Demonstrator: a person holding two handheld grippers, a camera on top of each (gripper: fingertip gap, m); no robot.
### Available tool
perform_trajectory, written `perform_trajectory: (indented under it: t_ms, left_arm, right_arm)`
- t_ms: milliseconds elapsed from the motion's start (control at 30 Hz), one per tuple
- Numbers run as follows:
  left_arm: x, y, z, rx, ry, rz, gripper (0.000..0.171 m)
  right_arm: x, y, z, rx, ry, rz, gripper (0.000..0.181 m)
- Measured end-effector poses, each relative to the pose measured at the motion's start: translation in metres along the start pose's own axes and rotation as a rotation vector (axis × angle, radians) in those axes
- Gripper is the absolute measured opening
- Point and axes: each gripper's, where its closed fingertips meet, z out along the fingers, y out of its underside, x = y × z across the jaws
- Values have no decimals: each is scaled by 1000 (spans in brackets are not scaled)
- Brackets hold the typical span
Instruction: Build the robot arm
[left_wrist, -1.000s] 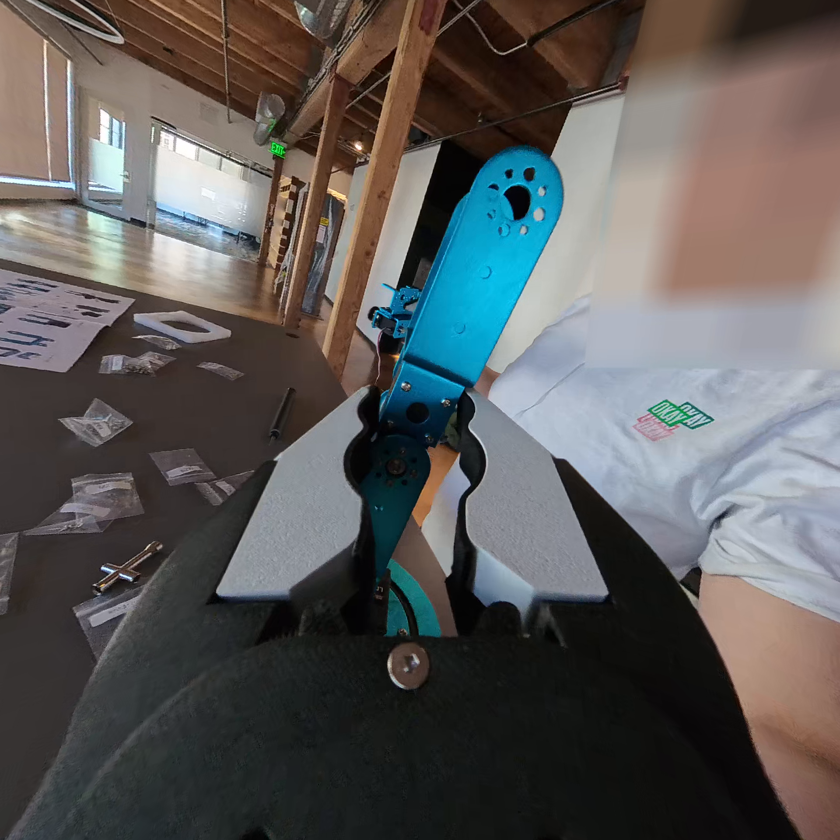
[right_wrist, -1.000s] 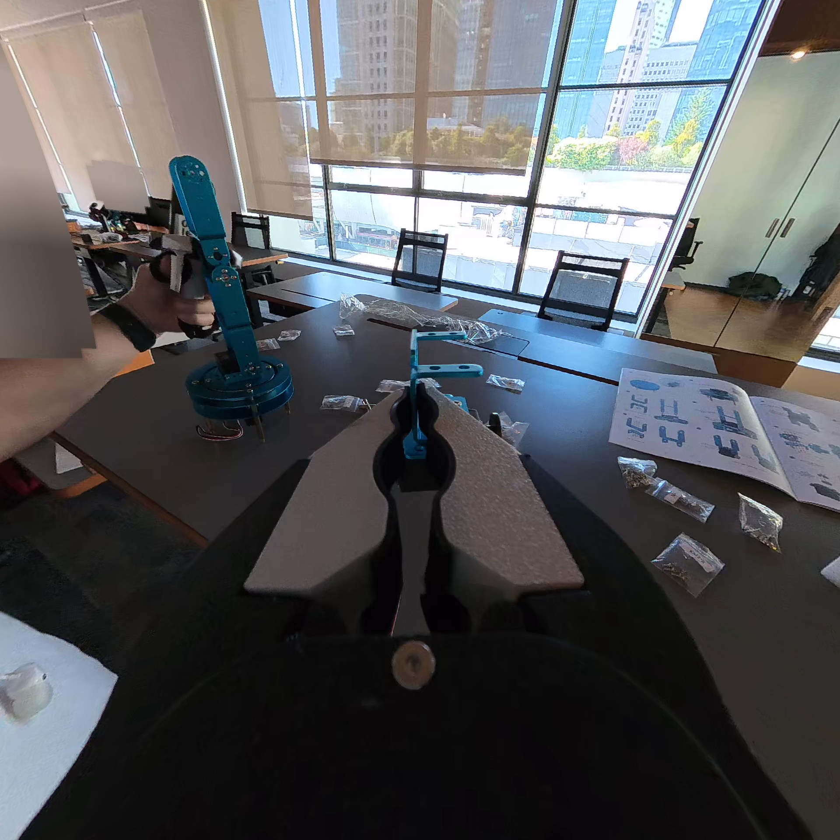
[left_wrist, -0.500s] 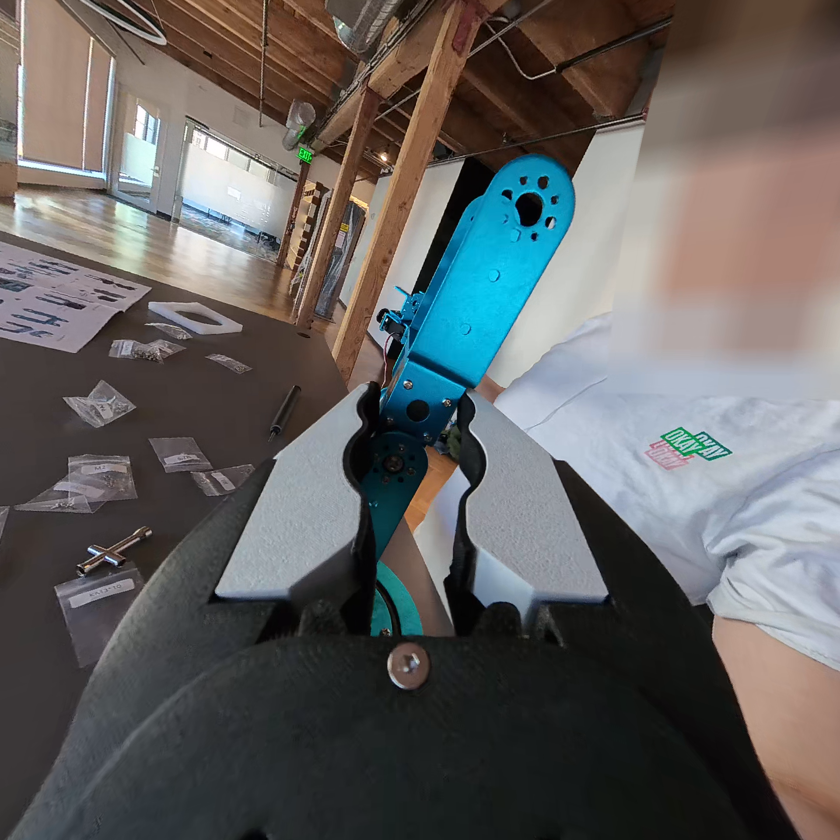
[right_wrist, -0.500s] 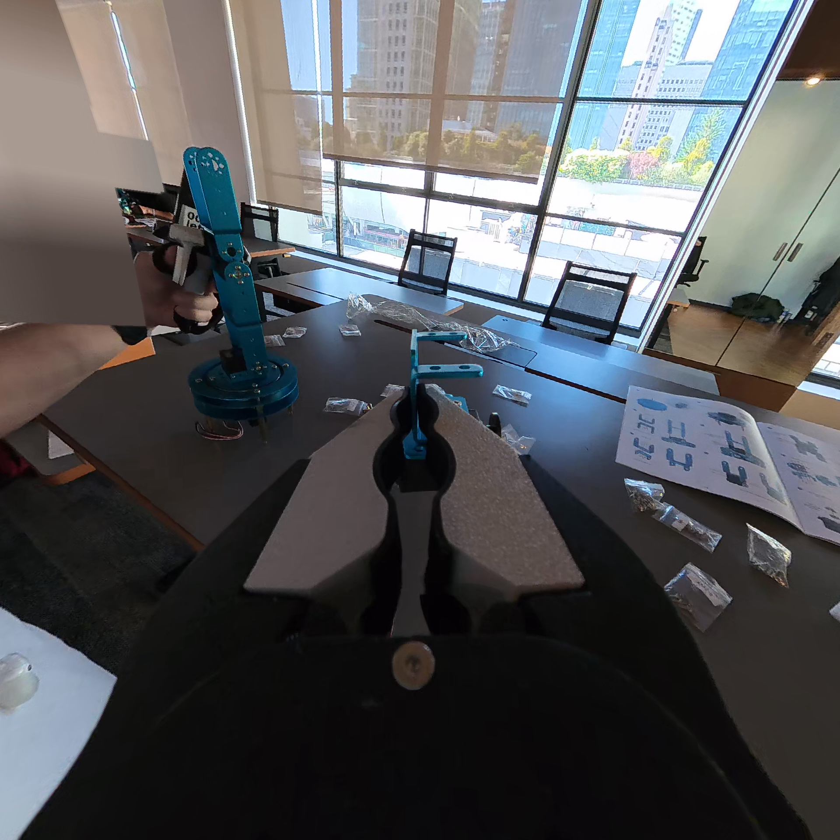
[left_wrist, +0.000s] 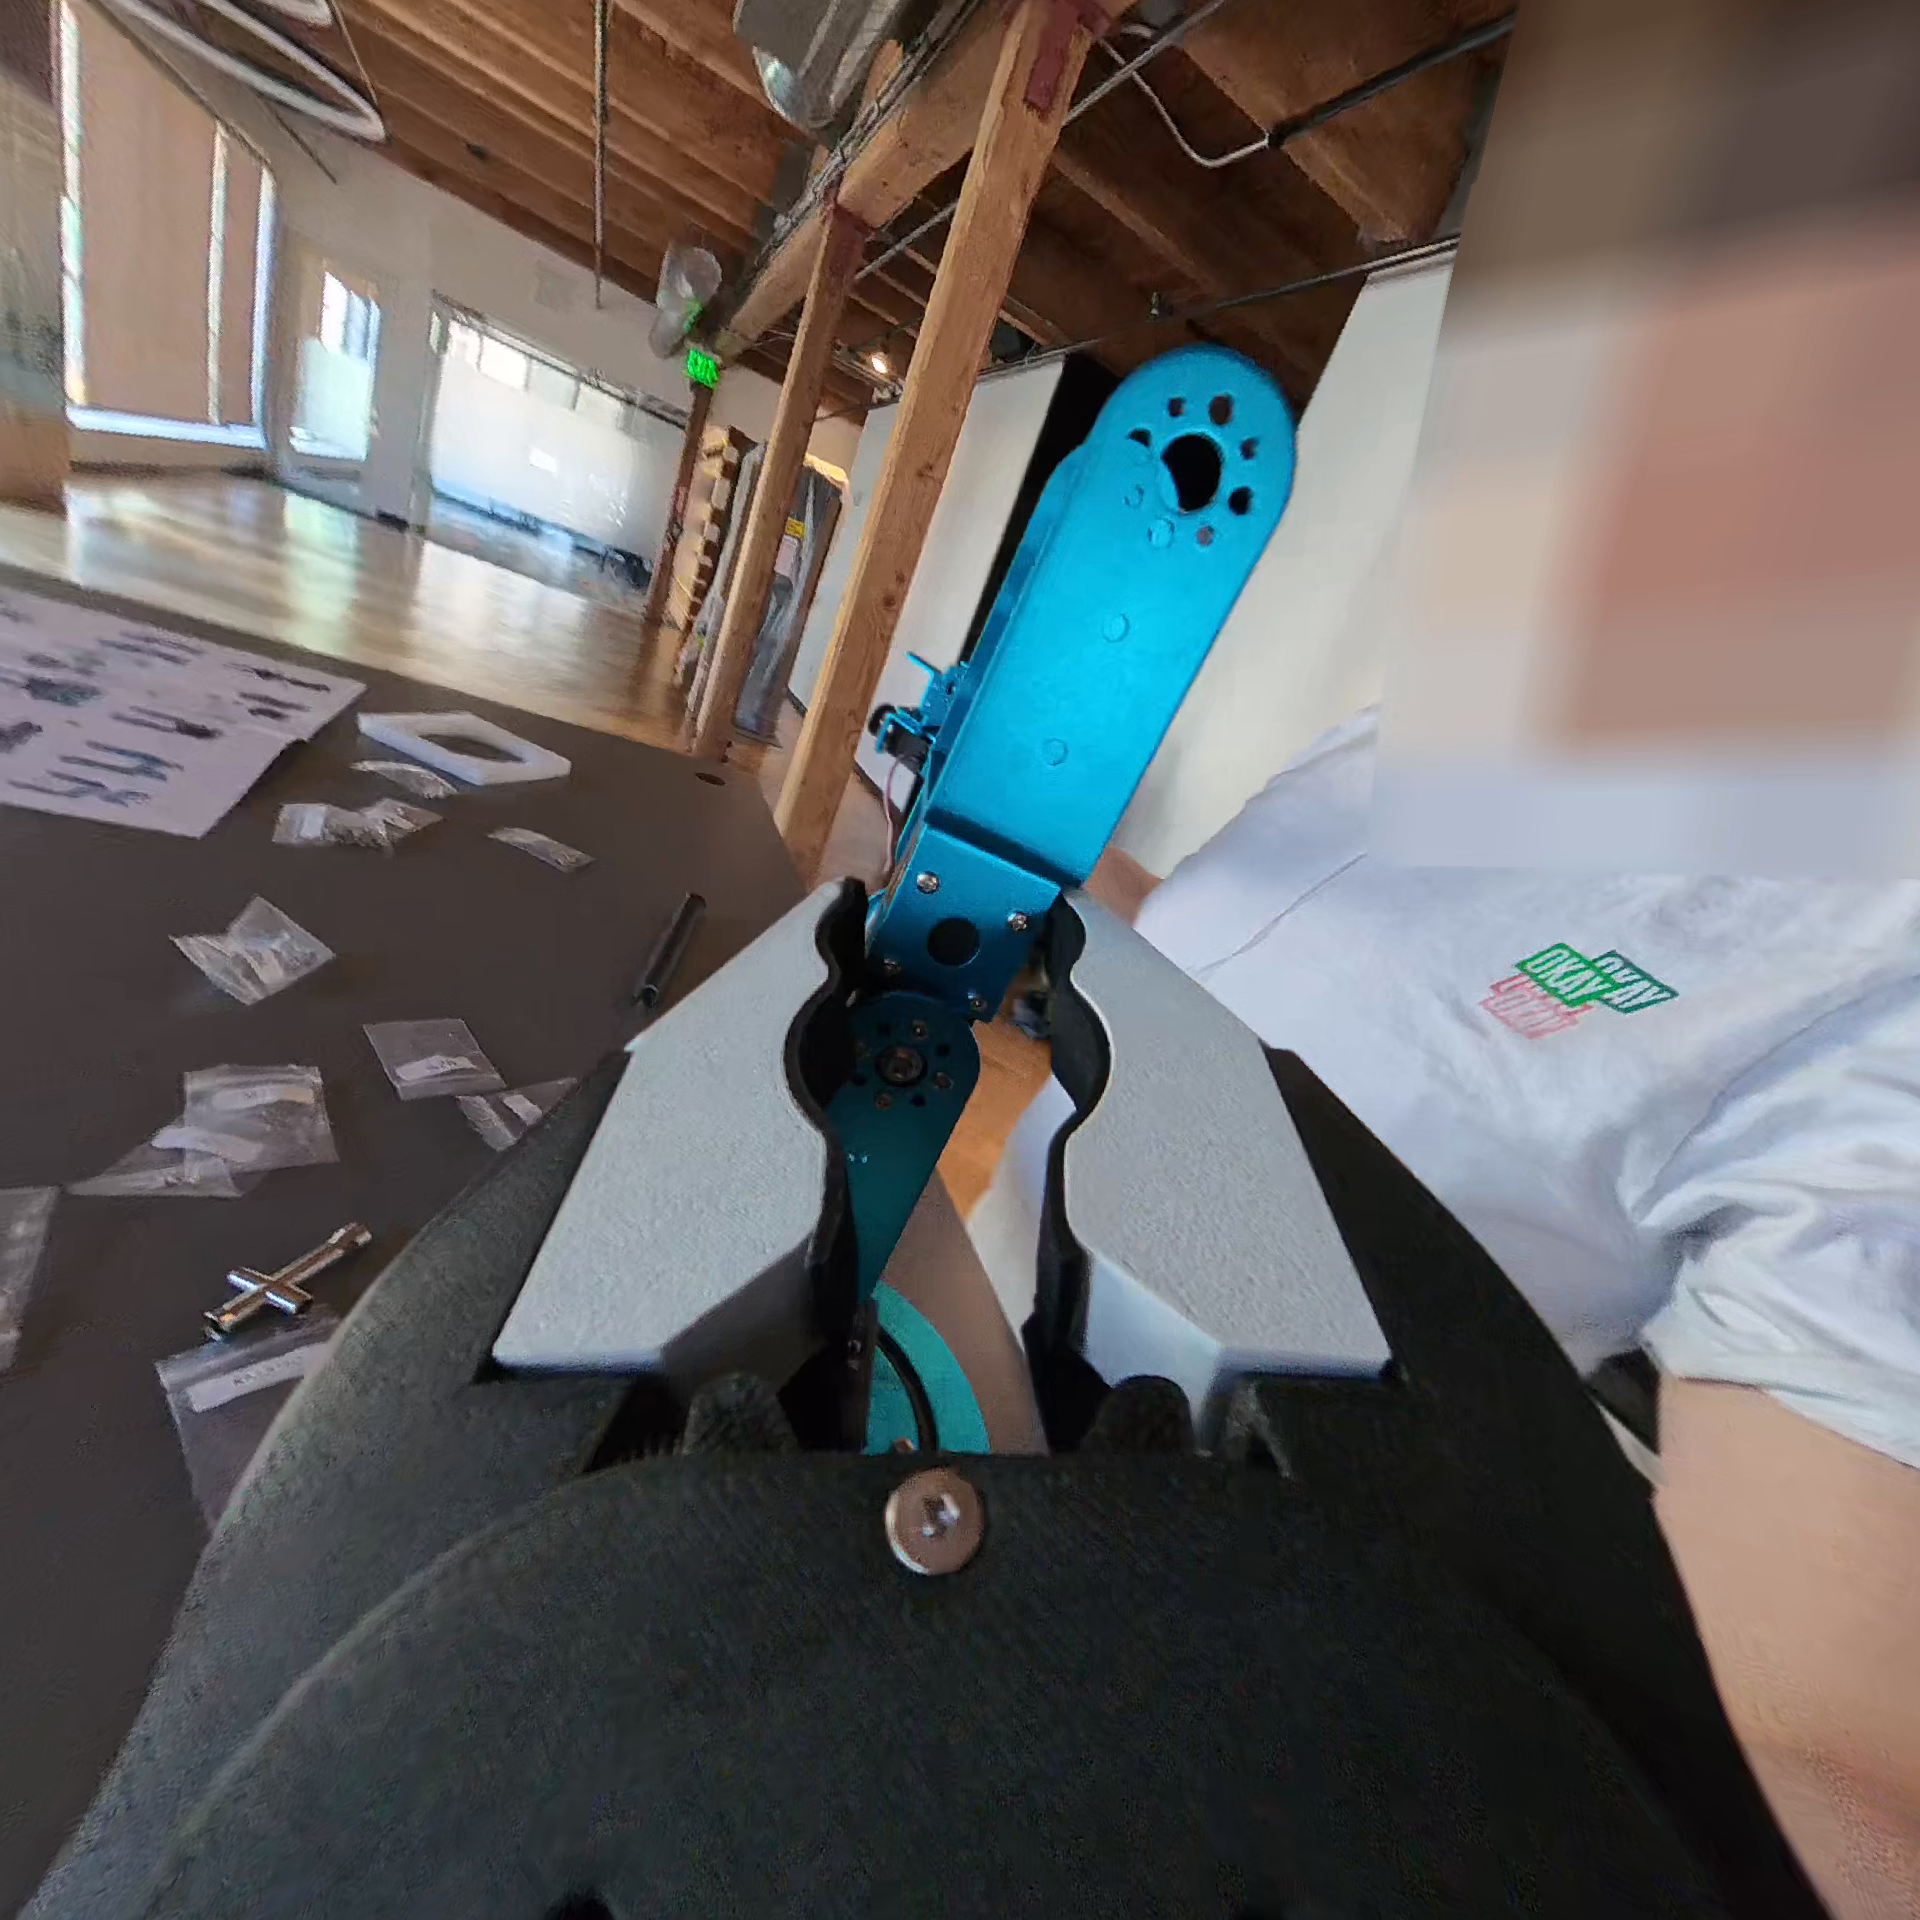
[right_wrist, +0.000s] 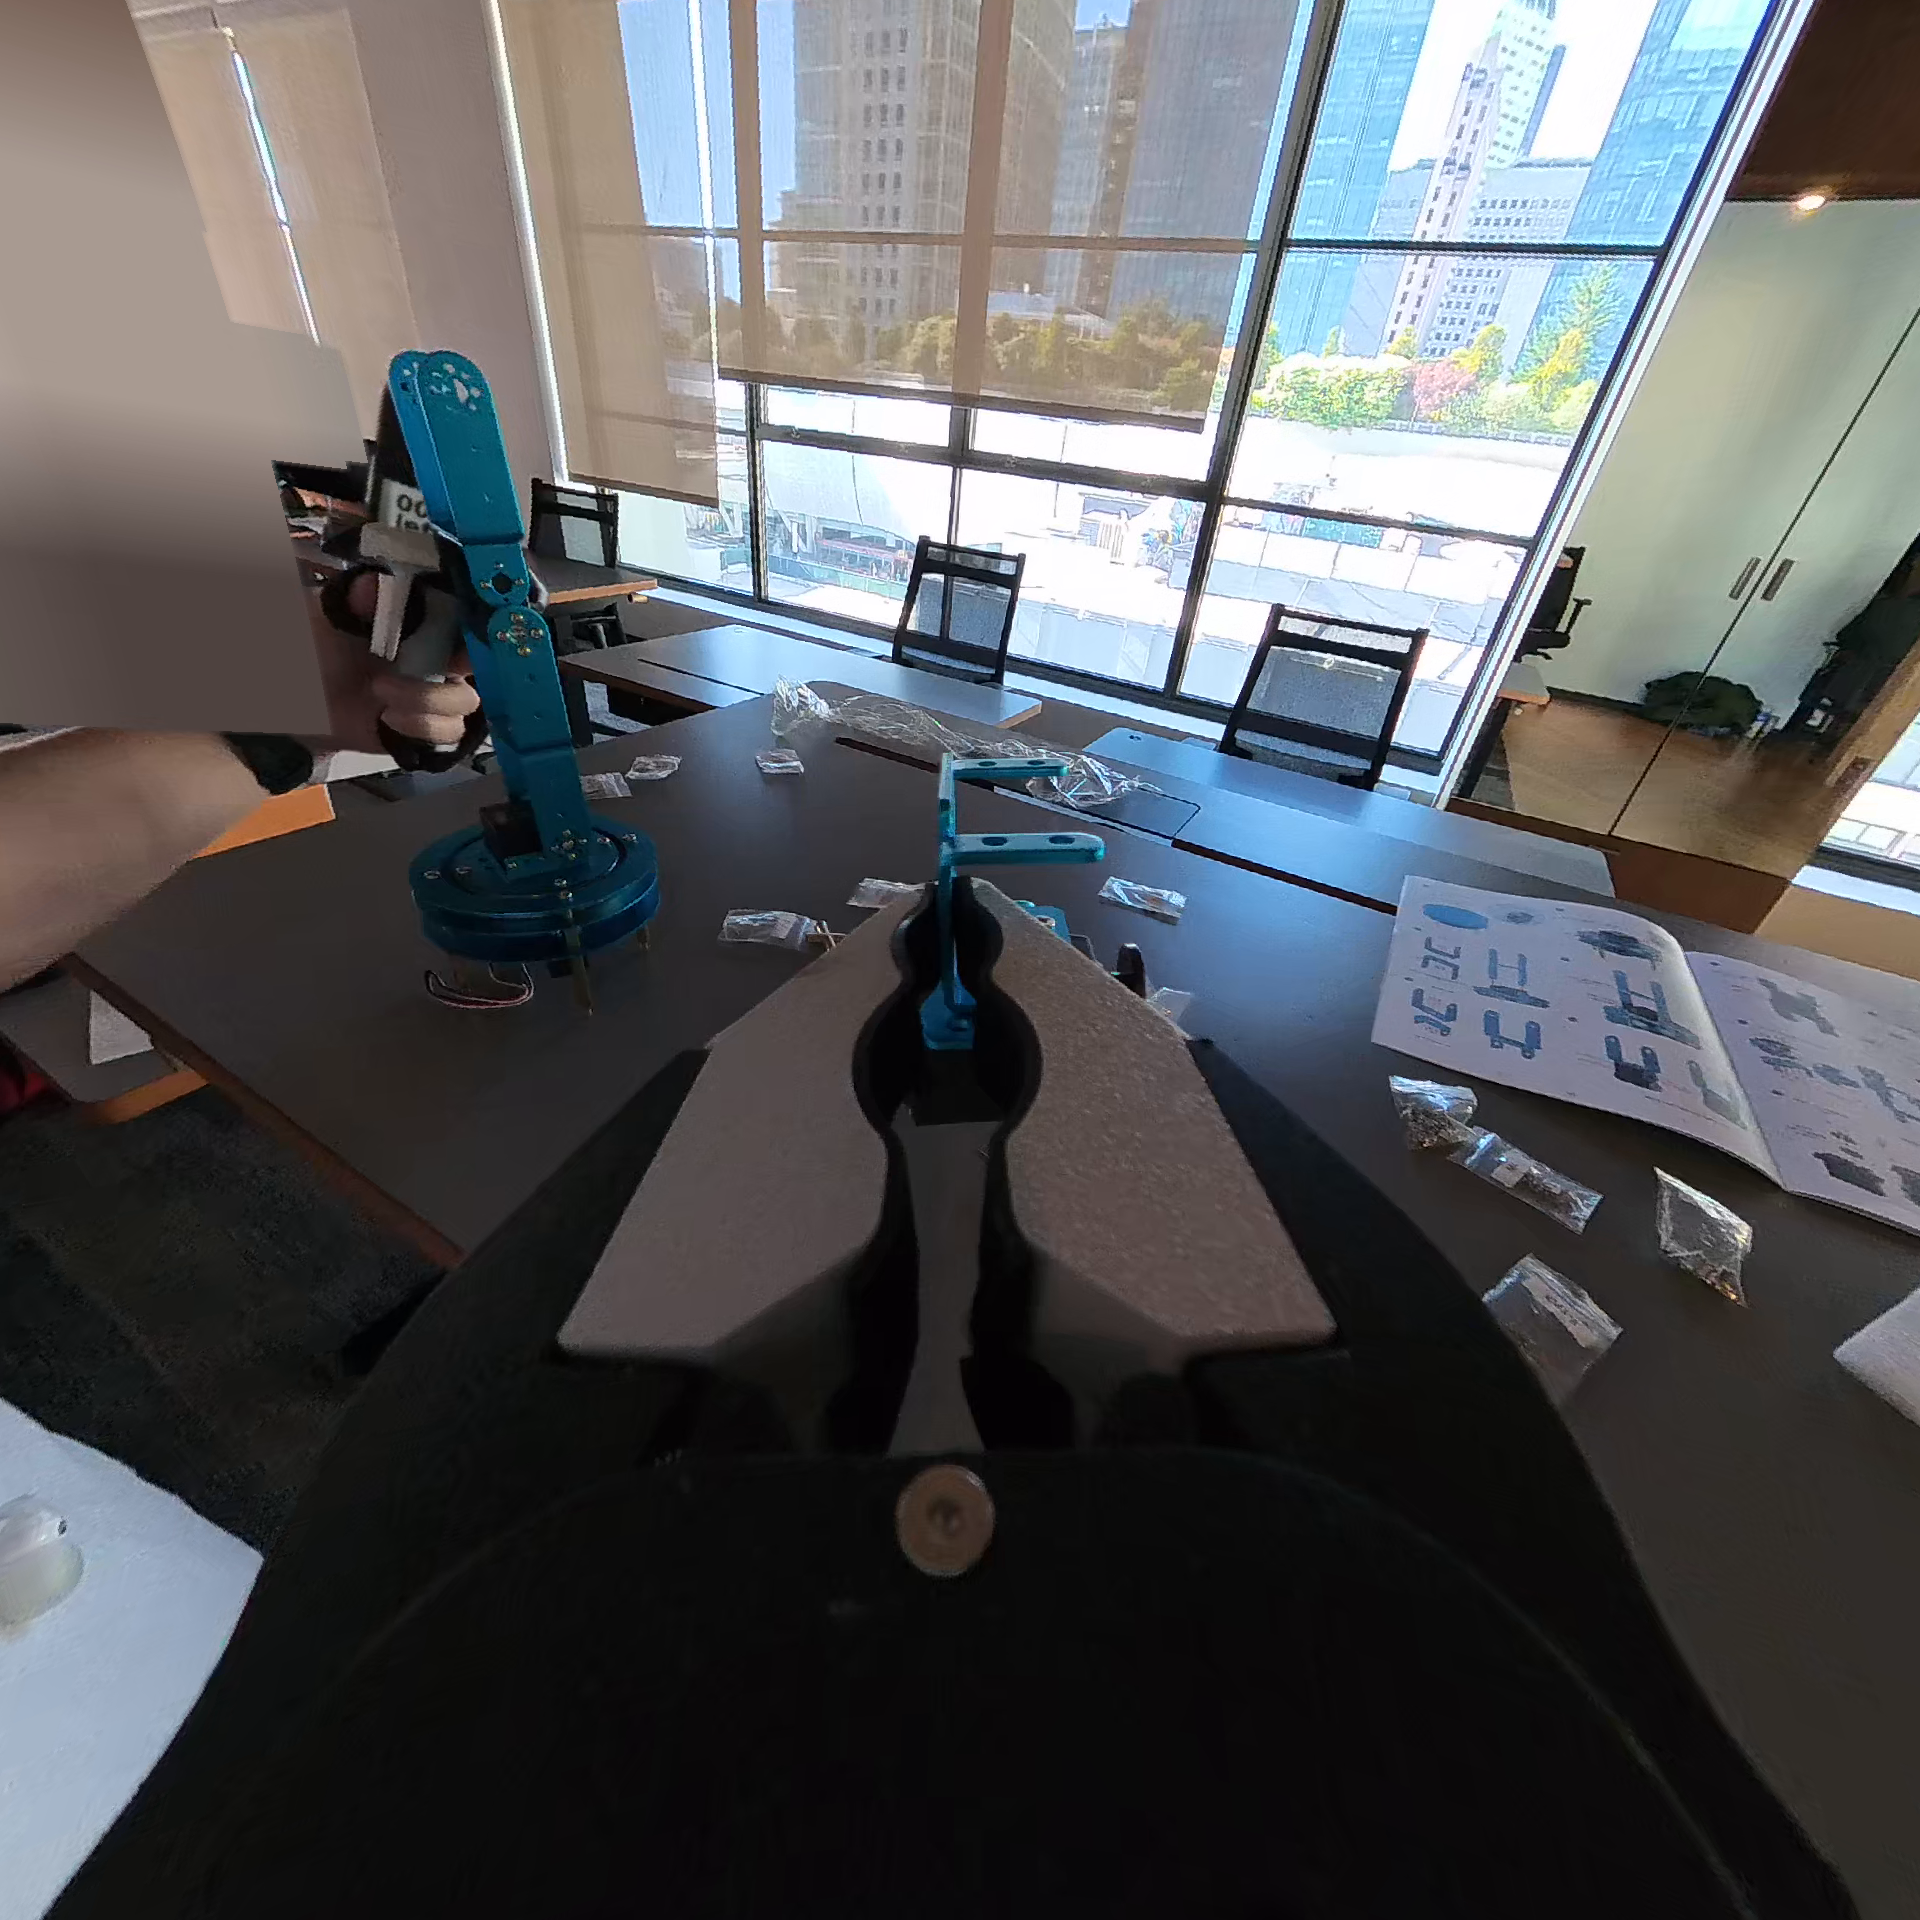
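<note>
My left gripper (left_wrist: 951, 914) is shut on the blue metal arm (left_wrist: 1091, 665) of a small robot-arm kit, gripping it at the joint block. In the right wrist view the same blue arm (right_wrist: 488, 613) stands upright on its round blue base (right_wrist: 535, 883) at the table's near left, with the left gripper (right_wrist: 416, 582) on it. My right gripper (right_wrist: 954, 894) is shut on a blue U-shaped bracket (right_wrist: 992, 842) and holds it upright above the dark table (right_wrist: 416, 1070), to the right of the base.
Several small clear bags of parts (right_wrist: 1527, 1179) and an open instruction booklet (right_wrist: 1662, 1029) lie at right. A cross-shaped metal wrench (left_wrist: 281, 1283), a black rod (left_wrist: 670, 945) and a white foam frame (left_wrist: 462, 743) lie on the table. A person in a white shirt (left_wrist: 1507, 1091) is close by. There is about 35 centimeters between the tips of the two grippers.
The left gripper has tilted slightly with the blue arm still in it. The right gripper has moved a little closer to the base and turned left, bracket still held.
</note>
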Motion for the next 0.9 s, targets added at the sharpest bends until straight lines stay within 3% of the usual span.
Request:
perform_trajectory:
  t_ms: [100,200,400,500,700,900]
  left_arm:
    - [-2,1,-4,13,-57,20,39]
    - [-10,-4,-24,70,-224,74,67]
    - [7,0,-73,260,-569,168,69]
    - [31,20,-71,316,-732,221,65]
    - [70,44,-10,387,-938,318,60]
    - [59,38,106,318,-1035,356,57]
  right_arm:
    - [5,2,-4,-2,9,11,1]
    - [13,4,-10,1,30,6,1]
    - [49,7,-27,-7,71,-11,1]
    - [81,-2,-42,18,112,-36,1]
    - [179,-8,-76,41,180,-69,1]
    - [290,4,-100,74,109,-93,1]
